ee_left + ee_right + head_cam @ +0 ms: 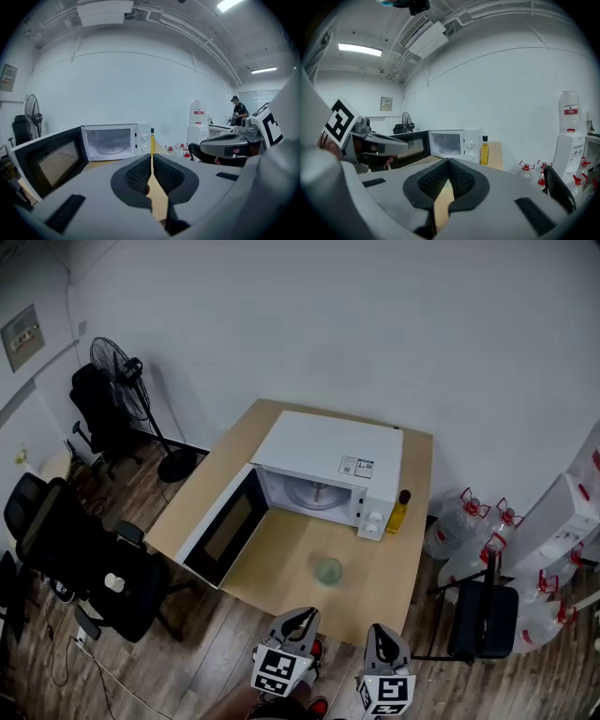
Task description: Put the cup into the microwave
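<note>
- Left gripper (151, 160): the jaws are clenched together with nothing between them; the pads are dark, rubbery and cross-hatched, set in smooth grey curved shells
- Right gripper (448, 162): the jaws are likewise pressed tip to tip and empty; same dark knurled pads in matte grey housing; each gripper carries a cube with black-and-white square markers
- Both grippers sit at the near edge of the bench, side by side, well apart from the cup
- Cup (329, 570): a small round tumbler, translucent and faintly green; it stands upright on the bench, alone, in front of the open microwave and outside it
- Microwave (323, 460): a white boxy shell with two round knobs on its right panel; its door (225, 526) swings wide to the left, black-framed with a dark glass pane; a round glass turntable (314, 493) lies in the pale cavity
- Oil bottle (400, 512): slim, yellow liquid, dark cap; upright just beside the microwave's right side
- Bench (398, 582): a smooth rectangular top of light wood
- Floor (187, 652): brown wooden planks
- Black office chairs (94, 568) stand to the left, and a black pedestal fan (117, 367) near the wall
- Clear water jugs (469, 521) with red caps cluster to the right
- Wall (375, 324): plain white
</note>
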{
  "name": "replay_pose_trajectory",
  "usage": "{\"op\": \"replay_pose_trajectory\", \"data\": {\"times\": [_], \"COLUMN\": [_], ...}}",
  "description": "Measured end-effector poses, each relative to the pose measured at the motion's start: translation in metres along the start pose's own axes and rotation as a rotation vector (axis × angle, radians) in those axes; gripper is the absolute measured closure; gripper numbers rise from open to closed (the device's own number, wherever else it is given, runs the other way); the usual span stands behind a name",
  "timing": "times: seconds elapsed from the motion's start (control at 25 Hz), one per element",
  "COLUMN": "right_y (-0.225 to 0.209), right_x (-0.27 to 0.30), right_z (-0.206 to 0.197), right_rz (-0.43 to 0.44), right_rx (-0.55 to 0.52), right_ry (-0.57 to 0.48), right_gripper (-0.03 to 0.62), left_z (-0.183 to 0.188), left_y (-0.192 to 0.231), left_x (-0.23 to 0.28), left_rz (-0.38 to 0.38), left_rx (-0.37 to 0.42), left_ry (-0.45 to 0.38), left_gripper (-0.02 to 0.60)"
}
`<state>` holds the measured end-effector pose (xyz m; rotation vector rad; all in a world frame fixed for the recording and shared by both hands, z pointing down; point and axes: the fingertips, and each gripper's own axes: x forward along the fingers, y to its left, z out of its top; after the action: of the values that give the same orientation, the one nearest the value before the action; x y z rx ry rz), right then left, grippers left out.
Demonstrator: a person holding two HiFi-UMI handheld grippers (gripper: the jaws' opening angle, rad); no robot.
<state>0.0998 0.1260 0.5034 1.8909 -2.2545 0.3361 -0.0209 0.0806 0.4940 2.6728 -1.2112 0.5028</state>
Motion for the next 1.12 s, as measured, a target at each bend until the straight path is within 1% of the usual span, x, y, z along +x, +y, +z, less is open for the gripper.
{"op": "replay_pose_trajectory", "data": {"times": [0.2, 0.36, 0.48, 0.6, 0.64, 0.68, 0.8, 0.92, 1.04, 1.12], "right_y": [-0.01, -0.018, -0.026, -0.037, -0.04, -0.044, -0.051, -0.056, -0.059, -0.059], "right_x": [0.045, 0.075, 0.091, 0.098, 0.1, 0.102, 0.107, 0.111, 0.115, 0.118], "right_z": [-0.011, -0.019, -0.024, -0.028, -0.029, -0.031, -0.036, -0.039, -0.044, -0.047], "right_rz": [0.003, 0.006, 0.001, -0.022, -0.03, -0.035, -0.047, -0.056, -0.062, -0.061], "right_rx": [0.028, 0.025, 0.03, 0.049, 0.056, 0.064, 0.079, 0.089, 0.103, 0.109], "right_ry": [0.045, 0.082, 0.102, 0.12, 0.125, 0.13, 0.142, 0.153, 0.166, 0.175], "right_gripper": [0.577, 0.577, 0.577, 0.577, 0.577, 0.577, 0.577, 0.577, 0.577, 0.577], "left_z": [-0.01, -0.02, -0.026, -0.033, -0.035, -0.038, -0.045, -0.054, -0.063, -0.068], "left_y": [0.021, 0.036, 0.044, 0.049, 0.049, 0.049, 0.048, 0.048, 0.048, 0.05], "left_x": [0.042, 0.071, 0.088, 0.1, 0.103, 0.107, 0.118, 0.128, 0.138, 0.144], "left_rz": [-0.009, -0.025, -0.033, -0.038, -0.046, -0.057, -0.094, -0.107, -0.115, -0.113], "left_rx": [-0.005, -0.023, -0.042, -0.055, -0.059, -0.064, -0.071, -0.068, -0.062, -0.058], "left_ry": [0.041, 0.073, 0.095, 0.12, 0.127, 0.134, 0.155, 0.185, 0.218, 0.235], "left_gripper": [0.548, 0.548, 0.546, 0.541, 0.526, 0.477, 0.38, 0.308, 0.258, 0.245]}}
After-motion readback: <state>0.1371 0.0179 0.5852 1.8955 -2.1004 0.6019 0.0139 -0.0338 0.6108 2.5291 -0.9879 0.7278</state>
